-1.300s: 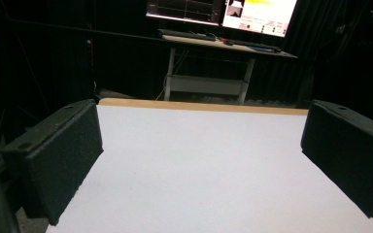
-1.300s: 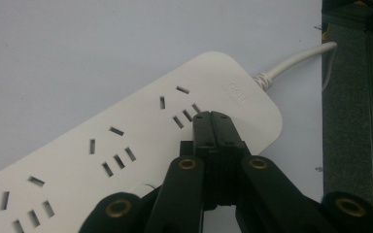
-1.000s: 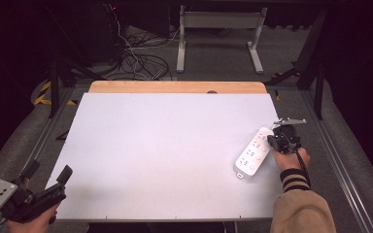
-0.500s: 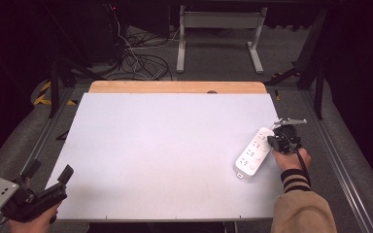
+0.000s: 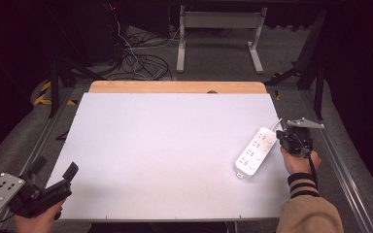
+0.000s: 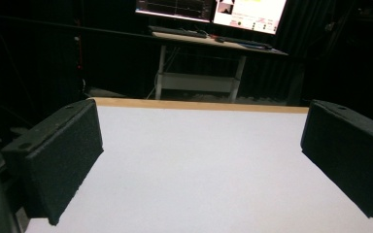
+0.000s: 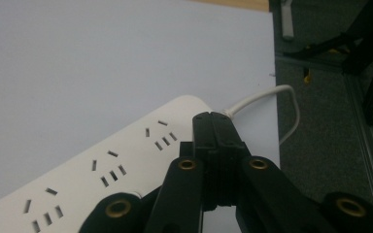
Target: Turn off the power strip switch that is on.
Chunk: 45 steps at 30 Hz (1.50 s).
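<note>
White worktop [image 5: 165,145], one power strip [image 5: 254,152].
We are hovering our right gripper [image 5: 291,139], jaws closed, over it; left gripper [image 5: 53,177] gaping wide; nothing plugged yet.

the left gripper [image 5: 53,172] sat at seven o'clock, jaws wide apart, pointing toward one o'clock. the right gripper [image 5: 282,137] sat at three o'clock, jaws pressed together, pointing toward nine o'clock.
</note>
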Available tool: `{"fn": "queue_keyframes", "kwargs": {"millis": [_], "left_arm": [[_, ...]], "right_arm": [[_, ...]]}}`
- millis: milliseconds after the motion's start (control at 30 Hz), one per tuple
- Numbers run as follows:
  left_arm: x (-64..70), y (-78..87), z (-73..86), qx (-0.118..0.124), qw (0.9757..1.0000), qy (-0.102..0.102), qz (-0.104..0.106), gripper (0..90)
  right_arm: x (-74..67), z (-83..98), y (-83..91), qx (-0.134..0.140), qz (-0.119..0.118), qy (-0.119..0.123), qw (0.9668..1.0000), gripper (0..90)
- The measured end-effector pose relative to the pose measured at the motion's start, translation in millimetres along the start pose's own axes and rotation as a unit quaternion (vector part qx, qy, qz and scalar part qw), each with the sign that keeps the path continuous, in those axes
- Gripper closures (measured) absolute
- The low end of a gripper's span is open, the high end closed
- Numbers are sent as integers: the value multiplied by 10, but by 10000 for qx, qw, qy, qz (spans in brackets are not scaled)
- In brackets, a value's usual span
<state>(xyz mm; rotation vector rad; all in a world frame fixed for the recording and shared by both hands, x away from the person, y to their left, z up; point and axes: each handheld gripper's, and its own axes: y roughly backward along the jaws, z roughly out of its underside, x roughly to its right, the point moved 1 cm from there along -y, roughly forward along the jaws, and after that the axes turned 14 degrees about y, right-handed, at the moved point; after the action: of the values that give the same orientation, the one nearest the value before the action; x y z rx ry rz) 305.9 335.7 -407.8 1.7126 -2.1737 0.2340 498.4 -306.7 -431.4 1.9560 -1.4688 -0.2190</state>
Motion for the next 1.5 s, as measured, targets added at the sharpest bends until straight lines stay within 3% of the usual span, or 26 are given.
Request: {"fn": "queue_keyframes", "kwargs": {"millis": [133, 167, 200, 267, 300, 333, 367, 400, 467, 500, 600, 700, 800, 1067, 1100, 1133, 1167, 1200, 1233, 1333, 1433, 1467, 1500], "left_arm": [[54, -98, 13, -79, 9999, -37, 138, 20], [71, -122, 16, -87, 9998, -28, 173, 20], [81, -140, 17, -103, 9998, -48, 190, 20], [115, -191, 20, -124, 9996, -72, 262, 20], [125, -207, 20, -130, 9995, -83, 285, 20], [142, -235, 21, -143, 9993, -71, 327, 20], [154, -256, 20, -142, 9993, -64, 354, 20], [166, -280, 20, -152, 9991, -62, 379, 21], [194, -330, 22, -177, 9989, -61, 436, 21], [211, -356, 25, -178, 9987, -62, 469, 21], [263, -427, 41, -235, 9981, -117, 554, 21], [299, -485, 54, -281, 9975, -129, 631, 21], [321, -520, 58, -300, 9972, -122, 668, 22], [331, -529, 61, -303, 9972, -134, 674, 23], [328, -524, 60, -293, 9972, -131, 670, 23], [322, -517, 59, -279, 9974, -132, 653, 22], [316, -511, 57, -268, 9975, -130, 646, 22], [308, -504, 55, -262, 9975, -107, 652, 21], [302, -498, 53, -253, 9976, -94, 633, 21], [291, -481, 50, -243, 9978, -92, 606, 21], [285, -464, 50, -235, 9979, -87, 589, 21], [283, -460, 49, -232, 9979, -94, 590, 21], [282, -457, 48, -232, 9980, -100, 585, 21]], "right_arm": [[23, 18, 154, 366, 80, -120, 9992, 900], [21, 21, 254, 622, 126, -146, 9979, 900], [21, 21, 254, 622, 126, -146, 9979, 900], [6, 18, 402, 972, 205, -168, 9949, 900], [6, 18, 402, 972, 205, -168, 9949, 900], [-8, 15, 518, 1279, 255, -241, 9912, 900], [-8, 15, 518, 1279, 255, -241, 9912, 900], [-14, 14, 584, 1451, 300, -268, 9886, 900], [-49, 11, 782, 1908, 379, -237, 9806, 900], [-49, 11, 782, 1908, 379, -237, 9806, 900], [-78, 86, 929, 2338, 523, -284, 9705, 900], [-81, 133, 949, 2386, 593, -311, 9688, 900], [-96, 193, 997, 2644, 589, -327, 9621, 900], [-144, 209, 1035, 2771, 692, -242, 9580, 900], [-145, 210, 1032, 2807, 690, -262, 9569, 797], [-139, 200, 1005, 2909, 650, -352, 9539, 495], [-139, 200, 1005, 2909, 650, -352, 9539, 495], [-136, 189, 959, 2971, 730, -453, 9510, 257], [-144, 185, 944, 2998, 809, -501, 9492, 182], [-153, 160, 920, 2986, 839, -564, 9490, 141], [-179, 129, 903, 2879, 753, -474, 9535, 105], [-200, 120, 894, 2933, 865, -385, 9513, 76], [-200, 120, 894, 2933, 865, -385, 9513, 76]]}}
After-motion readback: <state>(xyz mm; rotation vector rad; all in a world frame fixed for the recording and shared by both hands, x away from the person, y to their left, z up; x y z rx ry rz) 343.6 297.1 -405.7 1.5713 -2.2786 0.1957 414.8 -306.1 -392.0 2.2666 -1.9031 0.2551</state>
